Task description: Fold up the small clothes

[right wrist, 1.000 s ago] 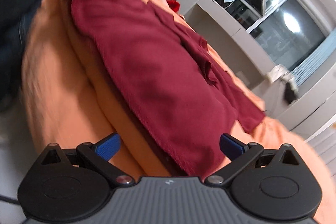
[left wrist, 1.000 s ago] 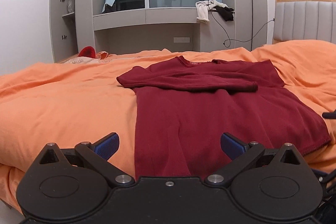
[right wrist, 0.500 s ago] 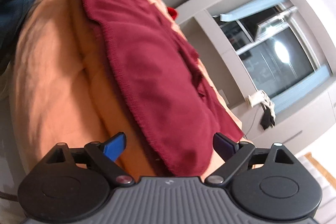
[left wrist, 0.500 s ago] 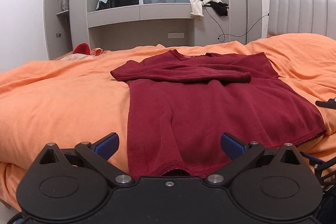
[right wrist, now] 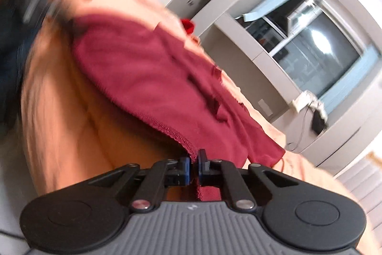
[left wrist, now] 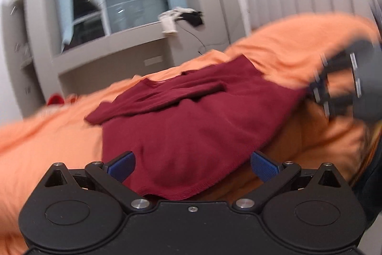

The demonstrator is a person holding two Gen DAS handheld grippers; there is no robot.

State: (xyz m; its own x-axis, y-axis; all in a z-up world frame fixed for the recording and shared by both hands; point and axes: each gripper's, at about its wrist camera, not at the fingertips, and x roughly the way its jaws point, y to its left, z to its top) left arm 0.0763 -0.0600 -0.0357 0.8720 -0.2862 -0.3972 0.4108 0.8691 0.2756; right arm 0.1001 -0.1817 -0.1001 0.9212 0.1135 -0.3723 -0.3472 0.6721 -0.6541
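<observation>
A dark red knitted long-sleeved top (left wrist: 191,116) lies spread on a bed covered by an orange duvet (left wrist: 43,147), its sleeves folded across the chest, its hem at the near edge of the bed. Our right tool (right wrist: 193,165) is clenched on the stitched hem (right wrist: 176,135) at the near right corner. Our left tool (left wrist: 192,163) is released, its blue pads wide apart over the near left part of the hem, grasping nothing. Both views are blurred.

We judge the main risk to be a lopsided fold: with only one corner pinned, lifting now would drag the top askew and shake the folded sleeves loose. The right tool's bite looks shallow, right at the hem's edge, so the knit could slip out. The left tool could also pinch the duvet along with the hem, since the two lie touching.
</observation>
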